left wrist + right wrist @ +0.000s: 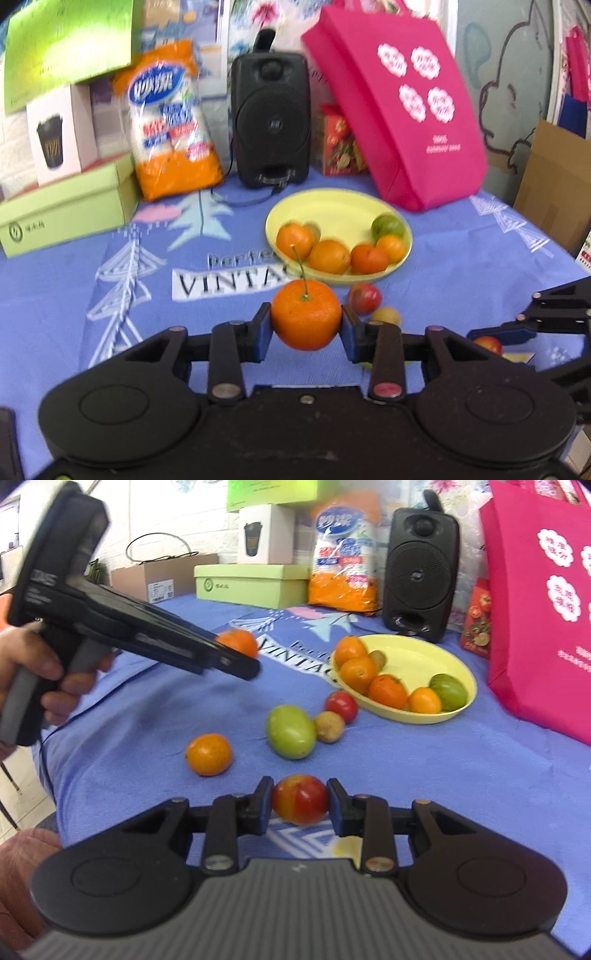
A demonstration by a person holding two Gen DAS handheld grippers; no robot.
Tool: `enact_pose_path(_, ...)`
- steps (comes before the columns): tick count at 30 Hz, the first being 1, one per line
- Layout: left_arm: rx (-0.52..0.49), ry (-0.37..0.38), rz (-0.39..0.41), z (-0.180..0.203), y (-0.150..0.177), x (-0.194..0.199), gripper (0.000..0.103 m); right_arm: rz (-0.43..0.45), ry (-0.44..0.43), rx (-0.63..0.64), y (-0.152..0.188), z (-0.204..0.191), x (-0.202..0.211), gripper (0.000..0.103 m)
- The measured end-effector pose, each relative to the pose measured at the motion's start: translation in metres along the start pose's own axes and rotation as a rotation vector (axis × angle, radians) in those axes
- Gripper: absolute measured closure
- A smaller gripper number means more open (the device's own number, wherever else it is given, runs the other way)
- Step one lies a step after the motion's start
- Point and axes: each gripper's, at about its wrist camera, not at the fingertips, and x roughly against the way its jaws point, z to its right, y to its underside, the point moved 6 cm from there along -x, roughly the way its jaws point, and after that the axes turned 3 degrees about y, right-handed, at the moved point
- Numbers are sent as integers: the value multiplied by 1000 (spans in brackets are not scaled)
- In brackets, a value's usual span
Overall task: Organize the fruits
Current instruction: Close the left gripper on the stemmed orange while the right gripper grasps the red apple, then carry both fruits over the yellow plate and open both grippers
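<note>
My left gripper (306, 320) is shut on an orange with a green stem (306, 314), held above the blue cloth just short of the yellow plate (332, 206). The plate holds several oranges and a green fruit (388, 227). From the right wrist view the left gripper (236, 657) holds the orange (238, 641) in the air. My right gripper (300, 804) is closed around a red-yellow apple (300, 799) low over the cloth. Loose on the cloth lie an orange (208, 754), a green fruit (291, 732), a small brown fruit (329, 726) and a red fruit (342, 706).
A black speaker (271, 118) with a cable, an orange snack bag (170, 122), green boxes (66, 214) and a pink bag (402, 107) stand along the back of the table. The pink bag leans close to the plate's right side (543, 602).
</note>
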Motion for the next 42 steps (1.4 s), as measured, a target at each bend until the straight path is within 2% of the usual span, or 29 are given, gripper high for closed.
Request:
enact_pose_path(6, -27, 6, 28, 5, -40, -12, 66, 78, 74, 2, -36, 32, 1, 73)
enact_pose_path(11, -4, 40, 1, 6, -67, -53, 66, 127, 121, -18, -77, 66, -18, 73)
enact_pose_path(15, 13, 56, -25, 6, -80, -91, 66, 124, 147, -34, -98, 85, -45, 73)
enact_pose_path(19, 42, 87, -45, 8, -90, -126, 66, 96, 149, -49, -102, 96, -74, 73)
enact_pose_path(24, 77, 113, -84, 7, -99, -166, 65, 53, 133, -9, -96, 91, -103, 73)
enact_pose_path(28, 68, 101, -118, 7, -97, -187, 65, 45, 138, 2, -95, 89, -115, 73)
enact_pose_path(29, 68, 103, -124, 6, -95, -189, 64, 46, 139, 4, -95, 90, -116, 72)
enact_pose_path(31, 75, 102, -132, 3, -92, -190, 61, 49, 139, 5, -94, 91, -114, 64)
enact_pose_path(33, 91, 91, -119, -2, -90, -184, 38, 53, 142, 6, -91, 92, -109, 61)
enact_pose_path(35, 106, 73, -107, -6, -90, -176, 31, 57, 143, 3, -90, 94, -103, 58)
enact_pose_path(42, 82, 35, -74, -10, -87, -136, 31, 92, 136, -18, -80, 87, -67, 51)
